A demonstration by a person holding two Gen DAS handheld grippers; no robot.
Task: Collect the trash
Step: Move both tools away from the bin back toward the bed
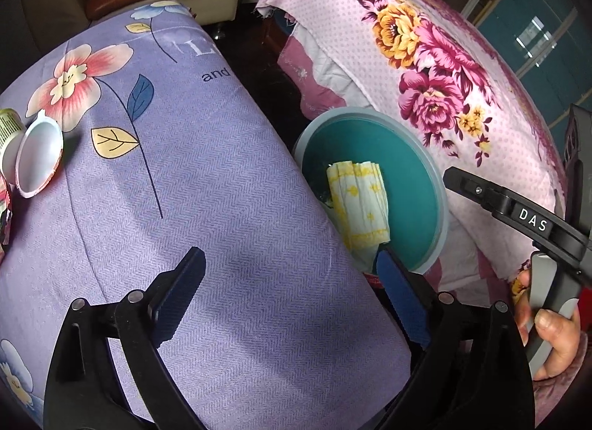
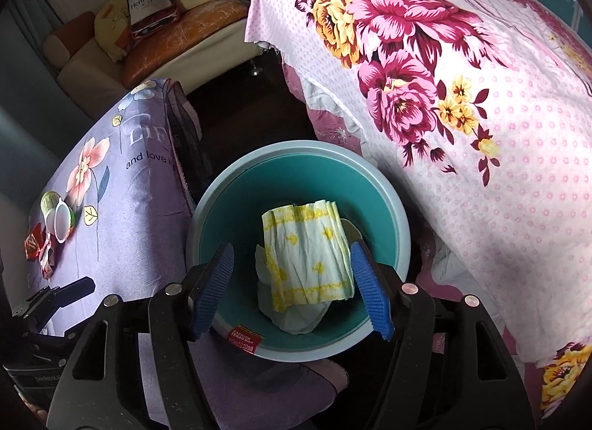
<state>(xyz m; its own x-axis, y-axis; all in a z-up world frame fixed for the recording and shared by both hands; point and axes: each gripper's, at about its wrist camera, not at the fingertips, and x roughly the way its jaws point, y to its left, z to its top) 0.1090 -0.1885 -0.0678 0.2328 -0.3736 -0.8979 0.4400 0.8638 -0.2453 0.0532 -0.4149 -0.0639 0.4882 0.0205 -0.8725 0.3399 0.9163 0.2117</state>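
The right wrist view looks almost straight down into a teal trash bin with a pale grey rim, so its whole interior shows. The left wrist view sees the same trash bin only from the side, at about 2 o'clock from the left hand-held gripper, partly hidden behind the edge of a table draped in a lilac flowered cloth.

Inside the bin lies a crumpled white tissue printed with yellow shapes; in the left view the same tissue leans against the bin's near wall. A red label sits on the bin's near rim in the right view.

The right hand-held gripper hangs above the bin, its blue-padded fingers spread wide on either side of the tissue without touching it, so it is released. The left hand-held gripper is likewise spread wide over the lilac cloth, grasping nothing.

More trash stays on the table. The left view shows an empty white cup on its side at 10 o'clock, touching a green-labelled container at the frame edge. The right view shows both at 9 o'clock, well apart from the bin, the cup beside red snack wrappers.

A bed with a pink rose-print cover fills the 1 to 3 o'clock side of both views. Only the left view shows the person's right hand gripping the other tool's handle at 4 o'clock.
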